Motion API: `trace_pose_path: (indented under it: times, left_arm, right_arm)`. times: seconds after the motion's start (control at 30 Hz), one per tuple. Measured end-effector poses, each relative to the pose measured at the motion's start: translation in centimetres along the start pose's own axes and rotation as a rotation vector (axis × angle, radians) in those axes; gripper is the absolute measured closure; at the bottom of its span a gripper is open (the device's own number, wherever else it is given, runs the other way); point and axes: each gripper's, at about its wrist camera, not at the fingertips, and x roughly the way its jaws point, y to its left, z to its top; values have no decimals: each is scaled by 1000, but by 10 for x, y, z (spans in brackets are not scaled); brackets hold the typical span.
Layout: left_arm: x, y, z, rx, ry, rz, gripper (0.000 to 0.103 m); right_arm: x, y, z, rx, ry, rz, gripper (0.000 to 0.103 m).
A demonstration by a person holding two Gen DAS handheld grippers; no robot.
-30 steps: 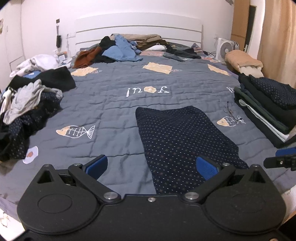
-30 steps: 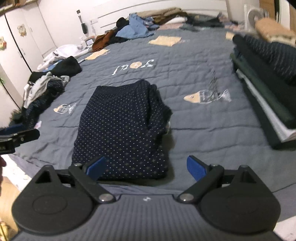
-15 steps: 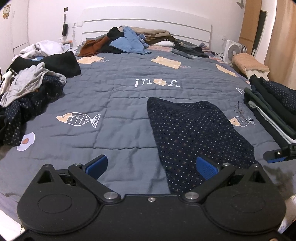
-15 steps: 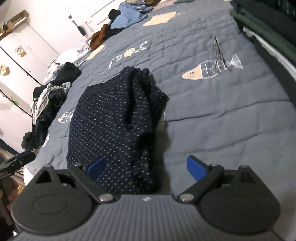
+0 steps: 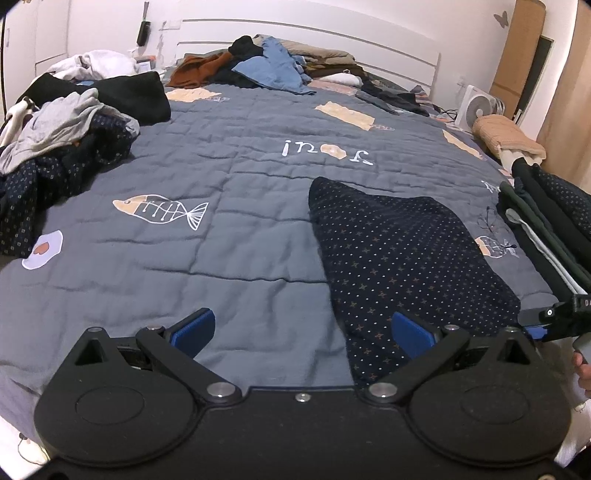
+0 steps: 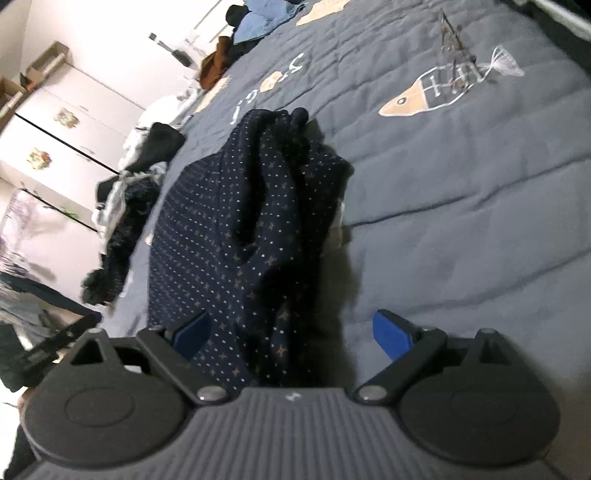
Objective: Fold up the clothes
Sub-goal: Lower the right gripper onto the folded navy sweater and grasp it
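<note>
A white slatted headboard point(image 5: 306, 37) backs the grey quilted bed point(image 5: 221, 206), with white walls point(image 5: 369, 22) and a small fan point(image 5: 476, 107).

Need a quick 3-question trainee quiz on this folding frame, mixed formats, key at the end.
1. True or false: the left gripper is shut on the dotted navy garment.
2. On which side of the bed is the stack of folded clothes? A) person's left B) person's right C) at the headboard
3. Fill in: the right gripper stands open, straddling the garment's near ____.

Key: 1 false, both are open; 2 B; 3 edge.
</note>
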Motion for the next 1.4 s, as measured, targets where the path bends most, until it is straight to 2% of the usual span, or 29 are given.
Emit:
trace_pose_path:
  times: [0.17, 0.27, 0.4, 0.5, 0.67, 0.77, 0.83, 0.97, 1.03, 1.1, 1.13, 1.17, 1.23, 1.3, 1.4]
  left_arm:
    - [4, 4, -1, -12, 5, 1, 0]
    - [5, 5, -1, -13, 6, -1, 0]
    - [4, 6, -3, -13, 3, -3, 0]
    - [5, 10, -3, -19, 5, -2, 0]
    - [6, 16, -2, -25, 4, 3, 0]
    - [7, 18, -2, -26, 3, 6, 0]
    - [9, 19, -1, -30, 5, 6, 0]
    - [12, 21, -2, -29, 7, 4, 0]
    - [14, 22, -2, -32, 14, -3, 0]
    - [15, 24, -3, -45, 19, -20, 0]
    - [15, 25, -2, -51, 15, -31, 0]
    - [15, 26, 0, -55, 10, -44, 0]
    - [17, 28, 4, -64, 6, -73, 0]
    - [21, 29, 10, -72, 4, -107, 0]
    - [36, 32, 21, -87, 18, -178, 0]
  right_arm:
    - [9, -7, 3, 32, 10, 56, 8]
    - [16, -2, 6, 19, 46, 83, 6]
    - [28, 12, 8, 35, 156, 188, 6]
    - [39, 29, 6, -78, 202, 108, 7]
    - [44, 24, 10, 27, 181, 130, 6]
    - [47, 35, 12, -8, 195, 127, 6]
    - [54, 32, 13, -10, 208, 84, 7]
    - [58, 10, 15, 82, 169, 158, 7]
    - [58, 8, 15, 98, 159, 169, 8]
    - [56, 13, 16, 88, 162, 139, 15]
    - [54, 17, 16, 85, 164, 125, 27]
    - [54, 19, 15, 82, 172, 115, 33]
    - [56, 21, 14, 71, 185, 96, 55]
    - [60, 16, 10, 71, 189, 90, 64]
    - [62, 7, 4, 85, 169, 116, 67]
